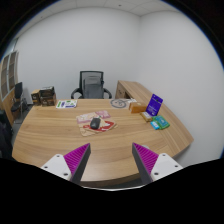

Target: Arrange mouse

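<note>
A wide wooden table fills most of what I see, its curved near edge running just beyond my fingers and sweeping up to the right. A broad bare stretch of wood lies between that edge and the things at the middle, so I have open room ahead. Behind the table's far edge stands a black office chair against the white wall, and a low wooden cabinet sits to its right. A purple box stands upright near the table's right edge, with a green book lying just in front of it. Toward the far left edge lies a flat book. The mouse rests on a pink mat at the table's middle, well beyond my fingers. My gripper is spread wide with nothing between the pads.
</note>
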A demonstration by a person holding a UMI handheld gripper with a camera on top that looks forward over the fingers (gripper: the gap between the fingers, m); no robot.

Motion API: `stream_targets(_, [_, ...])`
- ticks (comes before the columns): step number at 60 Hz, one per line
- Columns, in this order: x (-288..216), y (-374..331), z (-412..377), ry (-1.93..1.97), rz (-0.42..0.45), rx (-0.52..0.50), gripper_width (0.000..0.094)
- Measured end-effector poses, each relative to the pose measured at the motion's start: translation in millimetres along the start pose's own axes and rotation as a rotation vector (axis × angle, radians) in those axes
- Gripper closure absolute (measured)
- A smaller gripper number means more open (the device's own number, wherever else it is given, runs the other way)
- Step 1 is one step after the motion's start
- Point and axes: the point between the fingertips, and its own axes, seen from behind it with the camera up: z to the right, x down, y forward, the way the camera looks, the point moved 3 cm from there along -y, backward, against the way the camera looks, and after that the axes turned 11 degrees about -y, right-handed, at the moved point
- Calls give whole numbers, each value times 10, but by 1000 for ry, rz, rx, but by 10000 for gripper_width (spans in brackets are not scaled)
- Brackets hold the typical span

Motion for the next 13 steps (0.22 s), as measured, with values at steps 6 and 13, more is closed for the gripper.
stream_targets(6, [167,-90,74,-3,-31,-5,72])
stream_targets(13, [188,-181,150,-1,-7,-17,70])
